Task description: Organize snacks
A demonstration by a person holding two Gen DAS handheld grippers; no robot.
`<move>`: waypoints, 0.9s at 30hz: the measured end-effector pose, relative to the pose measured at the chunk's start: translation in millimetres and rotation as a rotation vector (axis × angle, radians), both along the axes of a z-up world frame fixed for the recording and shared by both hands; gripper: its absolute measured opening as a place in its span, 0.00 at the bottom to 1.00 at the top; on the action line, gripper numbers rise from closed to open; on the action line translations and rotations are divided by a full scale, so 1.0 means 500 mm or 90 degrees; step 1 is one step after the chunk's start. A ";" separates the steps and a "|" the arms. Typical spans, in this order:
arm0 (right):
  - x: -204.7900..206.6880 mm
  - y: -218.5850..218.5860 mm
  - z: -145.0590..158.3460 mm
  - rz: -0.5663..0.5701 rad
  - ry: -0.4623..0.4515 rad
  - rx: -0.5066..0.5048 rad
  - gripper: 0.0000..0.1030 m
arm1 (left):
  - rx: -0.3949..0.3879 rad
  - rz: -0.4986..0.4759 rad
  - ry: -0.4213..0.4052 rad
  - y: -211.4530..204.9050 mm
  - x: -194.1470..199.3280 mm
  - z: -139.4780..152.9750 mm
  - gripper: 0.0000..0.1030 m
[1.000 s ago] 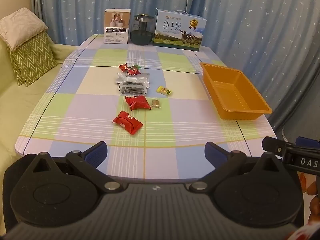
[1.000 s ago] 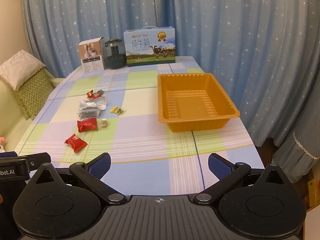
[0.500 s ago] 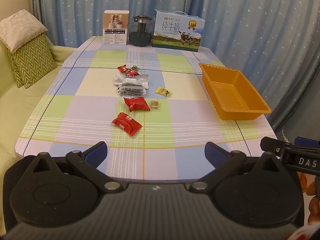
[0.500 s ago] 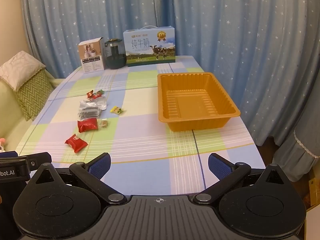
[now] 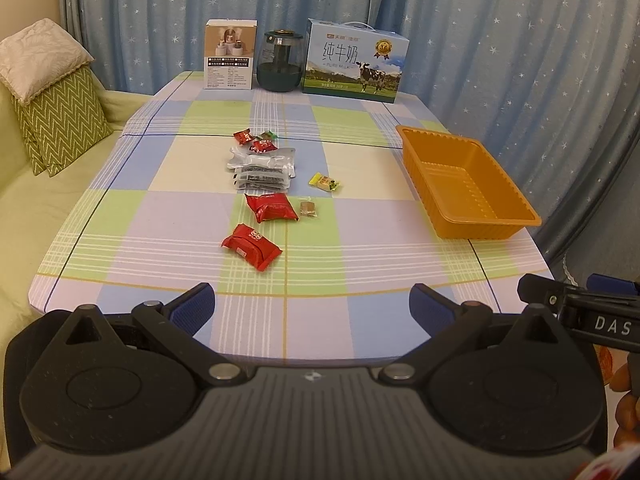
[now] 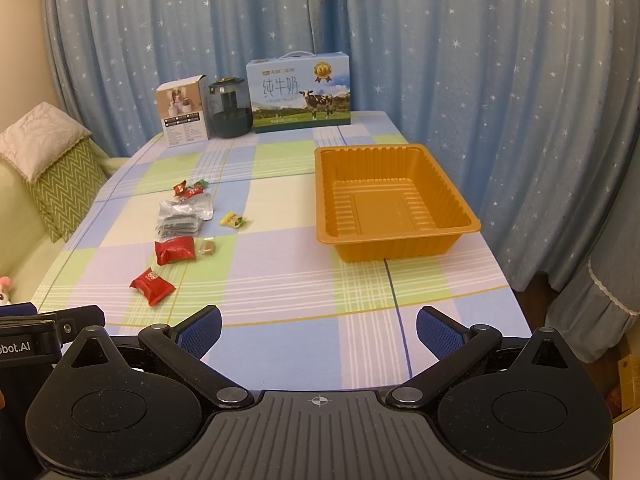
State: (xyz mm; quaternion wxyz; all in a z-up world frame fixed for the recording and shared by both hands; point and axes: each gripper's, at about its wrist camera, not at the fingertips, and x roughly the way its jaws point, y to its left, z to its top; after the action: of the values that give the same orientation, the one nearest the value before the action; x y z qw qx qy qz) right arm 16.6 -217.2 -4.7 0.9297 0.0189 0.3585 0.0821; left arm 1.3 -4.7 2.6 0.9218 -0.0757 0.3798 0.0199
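Little has moved since a second ago: your left wrist view has tilted slightly, so the far boxes sit a touch lower, and nothing on the table has shifted. Your left gripper [image 5: 312, 308] hangs off the near table edge, fingers spread wide, nothing between them; your right gripper [image 6: 318, 330] is the same, spread and empty. Snacks lie in a loose column at centre-left of the frame: two red packs [image 5: 251, 246] [image 5: 272, 207], a brown candy [image 5: 308, 208], a yellow candy [image 5: 325, 182], silver pouches [image 5: 262, 170] and small red candies [image 5: 256, 141] at the far end. None is in the tray [image 6: 388, 204], which sits empty at centre-right, well apart from them. Judgement: the split suits you, left tool facing the snacks, right tool facing the tray, and the nearest red pack looks the easiest first pick. Table [image 5: 360, 272] carries a pastel check cloth, flat and uncluttered near you. At upper centre stand a white box [image 5: 230, 56], a dark jar [image 5: 280, 62] and a milk carton [image 5: 354, 68], against blue starred curtains [image 6: 480, 60]. A sofa with a green cushion [image 5: 60, 124] fills the left edge.
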 end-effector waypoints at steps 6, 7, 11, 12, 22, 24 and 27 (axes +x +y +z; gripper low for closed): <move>0.001 -0.004 0.005 0.000 0.000 0.000 1.00 | 0.000 -0.001 0.000 0.000 0.000 0.001 1.00; 0.001 -0.004 0.005 0.000 0.000 0.000 1.00 | 0.000 -0.001 0.000 -0.001 0.000 0.001 1.00; 0.001 -0.004 0.006 0.000 0.000 0.000 1.00 | -0.001 -0.001 -0.001 -0.001 0.000 0.000 1.00; 0.001 -0.004 0.006 0.000 -0.001 0.000 1.00 | -0.001 -0.001 0.000 -0.002 0.000 0.001 1.00; 0.001 -0.004 0.006 0.000 0.000 0.001 1.00 | -0.001 -0.002 -0.001 -0.005 0.000 0.001 1.00; 0.001 -0.004 0.006 0.000 0.000 0.001 1.00 | -0.001 -0.003 -0.001 -0.007 0.001 0.001 1.00; 0.002 -0.004 0.006 0.000 0.000 0.001 1.00 | -0.001 -0.003 -0.001 -0.008 0.002 -0.001 1.00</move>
State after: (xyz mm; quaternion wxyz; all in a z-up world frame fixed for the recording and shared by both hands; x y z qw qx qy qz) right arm 17.4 -219.4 -1.6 0.9296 0.0196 0.3587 0.0821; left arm 2.1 -8.4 2.1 0.9222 -0.0753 0.3790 0.0173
